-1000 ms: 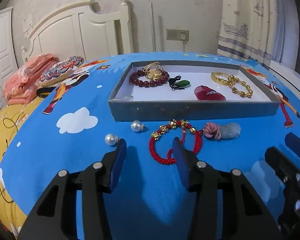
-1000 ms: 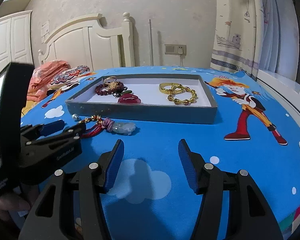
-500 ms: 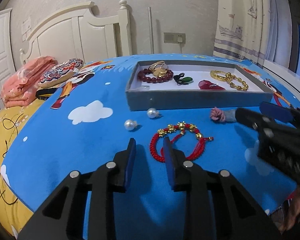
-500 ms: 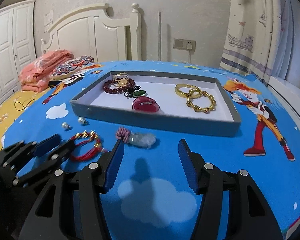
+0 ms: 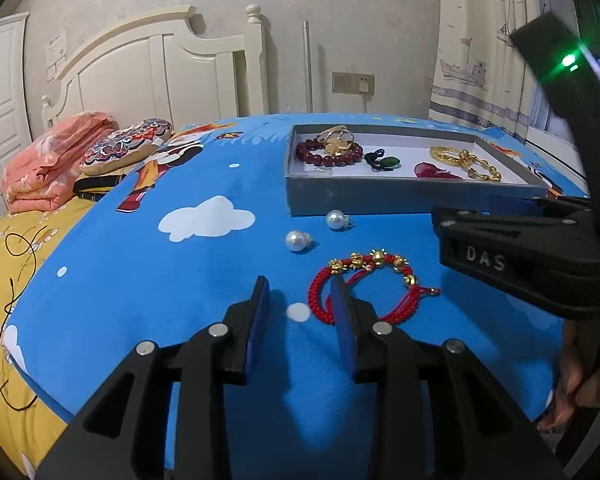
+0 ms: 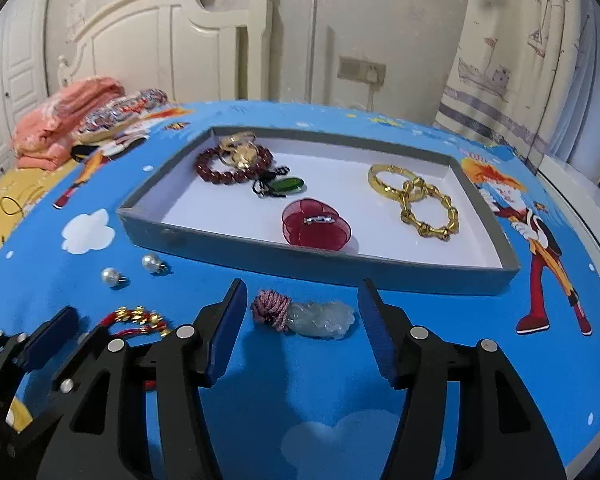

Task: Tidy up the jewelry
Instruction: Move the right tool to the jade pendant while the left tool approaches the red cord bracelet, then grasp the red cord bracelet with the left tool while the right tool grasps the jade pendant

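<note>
Bedroom, blue cartoon bedspread [image 6: 420, 380] | left gripper [image 5: 302, 312] fingers apart at red cord bracelet's [image 5: 364, 288] left edge | right gripper [image 6: 302, 324] wide apart around jade pendant [image 6: 320, 318] | grey tray [image 6: 260, 256] just beyond

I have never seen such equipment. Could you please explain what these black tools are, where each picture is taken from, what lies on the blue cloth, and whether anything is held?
No robot: a person holds two hand grippers, each carrying a camera looking along its fingers. One picture shows the left gripper, open beside a red cord bracelet. The other shows the right gripper, open around a pale jade pendant. Two pearl earrings also lie on the blue cloth. The grey tray holds a dark bead bracelet, gold bangles and a red ornament. Nothing is held.
</note>
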Motion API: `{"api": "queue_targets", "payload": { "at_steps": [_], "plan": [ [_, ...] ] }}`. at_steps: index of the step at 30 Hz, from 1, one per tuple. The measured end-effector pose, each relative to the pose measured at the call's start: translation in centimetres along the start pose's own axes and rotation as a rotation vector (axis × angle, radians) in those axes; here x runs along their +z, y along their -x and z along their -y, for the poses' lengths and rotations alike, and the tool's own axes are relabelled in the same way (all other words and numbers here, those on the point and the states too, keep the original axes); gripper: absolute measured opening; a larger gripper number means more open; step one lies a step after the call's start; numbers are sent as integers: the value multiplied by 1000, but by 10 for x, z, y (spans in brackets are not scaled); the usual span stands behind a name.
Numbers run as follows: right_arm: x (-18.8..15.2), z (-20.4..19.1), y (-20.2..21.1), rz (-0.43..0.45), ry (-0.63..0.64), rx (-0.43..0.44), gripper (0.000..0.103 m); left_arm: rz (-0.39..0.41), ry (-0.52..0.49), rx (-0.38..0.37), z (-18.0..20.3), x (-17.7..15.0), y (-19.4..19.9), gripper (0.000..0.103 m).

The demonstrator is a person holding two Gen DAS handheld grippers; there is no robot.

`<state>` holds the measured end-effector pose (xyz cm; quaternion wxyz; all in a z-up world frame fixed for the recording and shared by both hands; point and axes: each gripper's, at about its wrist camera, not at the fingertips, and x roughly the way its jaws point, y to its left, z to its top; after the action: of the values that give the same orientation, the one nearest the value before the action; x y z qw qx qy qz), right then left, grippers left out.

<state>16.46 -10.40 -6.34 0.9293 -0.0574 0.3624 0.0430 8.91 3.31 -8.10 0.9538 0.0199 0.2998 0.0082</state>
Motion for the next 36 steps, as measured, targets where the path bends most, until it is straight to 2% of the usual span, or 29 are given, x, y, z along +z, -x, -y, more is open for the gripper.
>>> {"api": "queue_targets", "payload": {
  "at_steps": [2, 5, 10, 14, 18, 21, 26, 29, 31, 35, 36],
  "plan": [
    [1, 1, -6, -33, -5, -38, 53, 2, 6, -1, -3, 0, 0, 38],
    [-4, 6, -3, -25, -14, -58, 51, 1, 11, 3, -3, 0, 0, 39],
    [-25, 29, 14, -6, -42, -40, 49, 2, 8, 26, 3, 1, -1, 39],
    [-40, 50, 28, 9, -76, 37, 49, -5, 5, 15, 8, 2, -1, 39],
    [-58, 71, 38, 31, -94, 69, 50, -7, -6, 0, 16, 2, 1, 39],
    [-68, 80, 46, 47, -75, 47, 50, -10, -16, -16, 23, 2, 2, 39],
    [-78, 90, 53, 64, -64, 60, 50, -12, -46, -62, 40, 1, 5, 39],
    [-83, 95, 54, 95, -39, 90, 52, -9, -52, -87, 46, 0, 5, 40],
    [-85, 97, 54, 113, -36, 103, 54, -10, -53, -104, 48, 1, 4, 45],
    [-88, 95, 52, 137, -6, 151, 70, -6, -61, -133, 52, 0, 3, 54],
    [-88, 94, 52, 140, -1, 158, 72, -6, -61, -135, 53, 0, 3, 54]
  ]
}}
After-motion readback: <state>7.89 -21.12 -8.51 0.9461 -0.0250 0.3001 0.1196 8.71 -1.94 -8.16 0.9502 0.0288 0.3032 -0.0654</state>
